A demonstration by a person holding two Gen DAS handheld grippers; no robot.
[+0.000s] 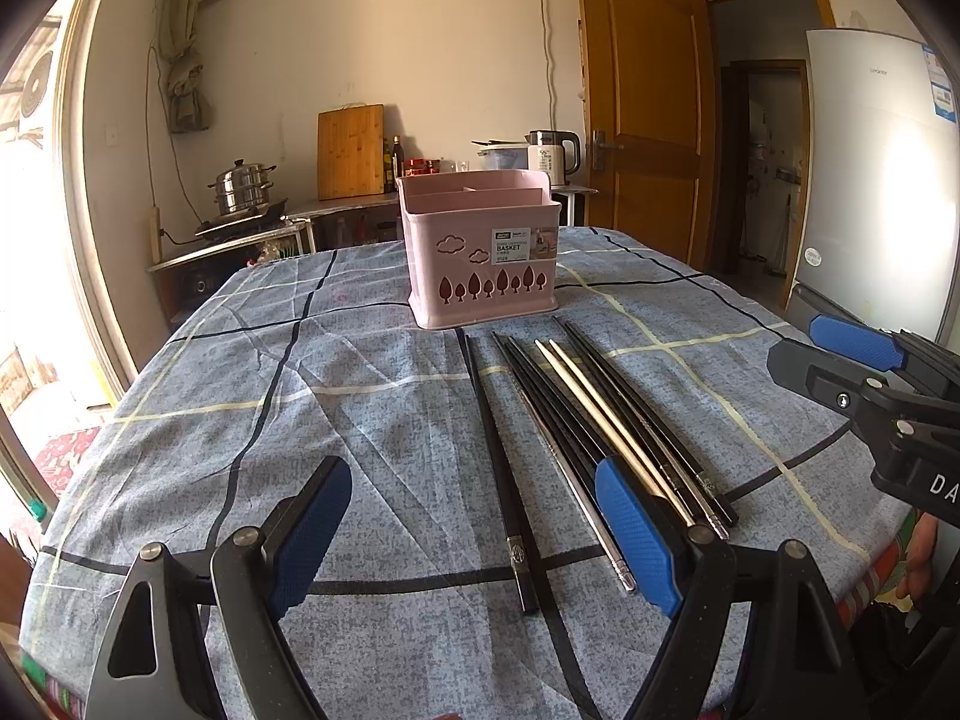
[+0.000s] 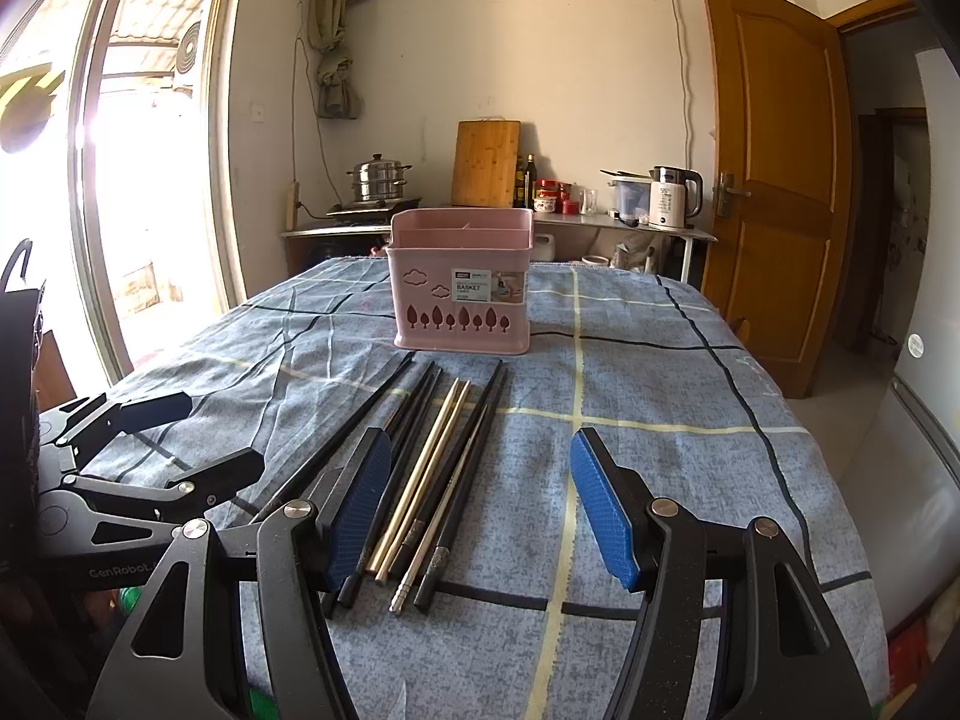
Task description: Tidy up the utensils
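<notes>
The job looks like it has not started yet. All the chopsticks (image 2: 432,468) lie flat on the tabletop (image 2: 660,396), which has a blue checked cloth on it. They are in a loose row side by side, with their thin tips pointing at the pink basket (image 2: 461,288). Most are black. Two are pale (image 1: 606,420) and lie close together in the middle of the row. One black chopstick (image 1: 495,462) lies a little apart from the others, on the left.

The basket stands upright on the far side of the cloth, just past the tips. It has walls inside that split it into parts. From here nothing can be seen sticking out of the top, so it seems nothing has been put away.

The left gripper (image 1: 480,534) is wide open and holds nothing. It sits low over the thick ends of the chopsticks, with the lone black one between its blue pads (image 1: 639,534). The right gripper (image 2: 480,504) is wide open too, with nothing in it. Its left pad is above the near ends of the bunch and its right pad is over bare cloth.

So every chopstick has yet to be picked up and stood in the basket. I think the pale pair could go in together.
</notes>
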